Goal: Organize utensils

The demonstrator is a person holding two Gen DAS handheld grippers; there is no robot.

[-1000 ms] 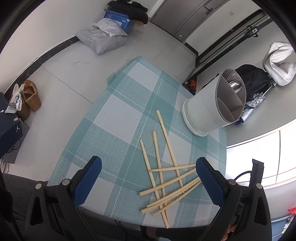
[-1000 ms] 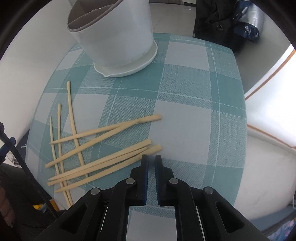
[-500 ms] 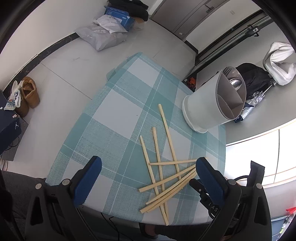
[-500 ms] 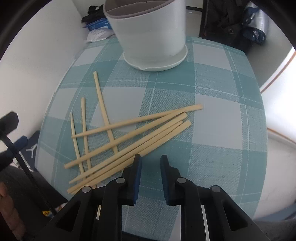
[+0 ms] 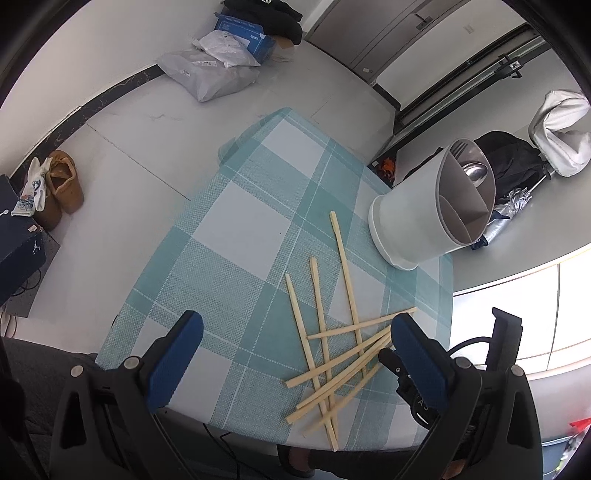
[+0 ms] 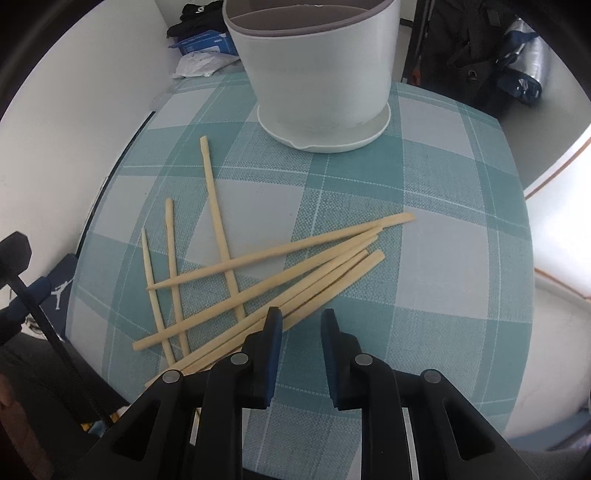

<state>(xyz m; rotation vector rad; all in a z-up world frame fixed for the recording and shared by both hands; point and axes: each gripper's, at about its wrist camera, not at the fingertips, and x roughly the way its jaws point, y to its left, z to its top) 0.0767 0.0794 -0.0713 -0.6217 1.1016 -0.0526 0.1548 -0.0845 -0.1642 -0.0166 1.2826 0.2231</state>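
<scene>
On woven teal-checked cloth [image 6: 443, 184], slim pale wooden chopsticks [image 6: 280, 254] crisscrossed, smooth white tapered holder [image 6: 317, 66], both claws released, empty.

Counted on the checked tablecloth [image 6: 443, 192]: seven wooden chopsticks [image 6: 280, 254], loose and crossing. One white utensil holder [image 6: 317, 74], divided into three visible compartments. Inside it: one spoon [image 5: 475, 172], one fork [image 5: 459, 148]. On the floor: one pair of brown shoes [image 5: 62, 184], one blue box [image 5: 242, 33], two white bags [image 5: 207, 70].
</scene>
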